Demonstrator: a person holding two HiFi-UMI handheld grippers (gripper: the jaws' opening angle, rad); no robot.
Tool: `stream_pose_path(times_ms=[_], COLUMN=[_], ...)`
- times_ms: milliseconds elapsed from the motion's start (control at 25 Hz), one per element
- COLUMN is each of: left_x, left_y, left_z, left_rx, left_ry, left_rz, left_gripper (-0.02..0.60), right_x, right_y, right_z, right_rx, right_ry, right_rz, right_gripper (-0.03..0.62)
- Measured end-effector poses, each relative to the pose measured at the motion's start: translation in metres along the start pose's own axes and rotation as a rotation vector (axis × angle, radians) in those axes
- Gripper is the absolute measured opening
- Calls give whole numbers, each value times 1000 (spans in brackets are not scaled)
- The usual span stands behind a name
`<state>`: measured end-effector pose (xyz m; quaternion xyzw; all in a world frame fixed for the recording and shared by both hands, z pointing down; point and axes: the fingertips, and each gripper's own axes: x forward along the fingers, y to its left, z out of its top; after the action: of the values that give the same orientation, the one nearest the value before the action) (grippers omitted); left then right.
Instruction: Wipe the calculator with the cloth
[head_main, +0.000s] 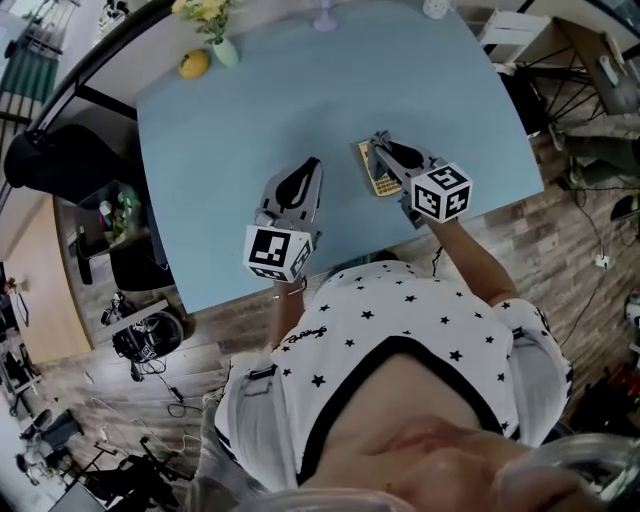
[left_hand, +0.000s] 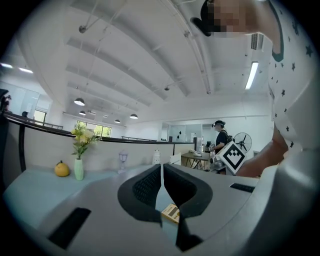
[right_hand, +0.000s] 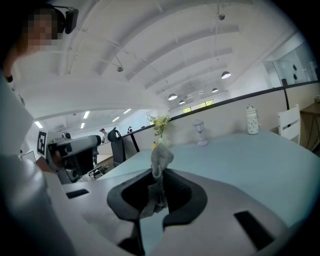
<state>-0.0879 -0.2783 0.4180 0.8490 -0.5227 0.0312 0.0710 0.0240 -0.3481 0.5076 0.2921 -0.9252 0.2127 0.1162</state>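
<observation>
1. My left tool (left_hand: 161, 168): the jaws are brought together at the tips with nothing between them. In the head view this tool (head_main: 309, 170) hangs over a bare part of the light blue desk (head_main: 230, 130), left of the calculator and clear of it.
2. My right tool (right_hand: 160, 173): the jaws are clamped on the cloth (right_hand: 161, 157). The cloth is grey and knitted. One bunched end stands up above the jaw tips and the rest hangs down through the gap between them.
3. The calculator (head_main: 379, 177) lies flat on the desk near its front edge. It is a small gold-coloured unit. In the head view my right tool (head_main: 384, 146) is directly over it and covers part of it. I cannot tell whether the cloth touches its face.
4. In the left gripper view, one corner of the calculator (left_hand: 171, 213) shows just below the closed jaws, and the desk surface shows beyond it.
5. Far side of the desk: a pale green vase (head_main: 224, 50) holds yellow flowers, and a yellow fruit (head_main: 194, 64) sits just beside it. Both are well apart from the calculator and from both tools.
</observation>
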Motion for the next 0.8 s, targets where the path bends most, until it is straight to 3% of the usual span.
stream_pose_path(times_ms=[440,800], left_x=[-6,-1], left_y=[43,54], left_z=[-13,-17], left_rx=[-28,-51], left_ry=[3,-1], left_rz=[9,-16], left_gripper=[40,40], right_x=[64,87], right_y=[-22,-36], right_z=[-58,-89], right_rx=[-73,-91], right_ry=[241,367], right_rz=[-64,-93], right_gripper=[51,51])
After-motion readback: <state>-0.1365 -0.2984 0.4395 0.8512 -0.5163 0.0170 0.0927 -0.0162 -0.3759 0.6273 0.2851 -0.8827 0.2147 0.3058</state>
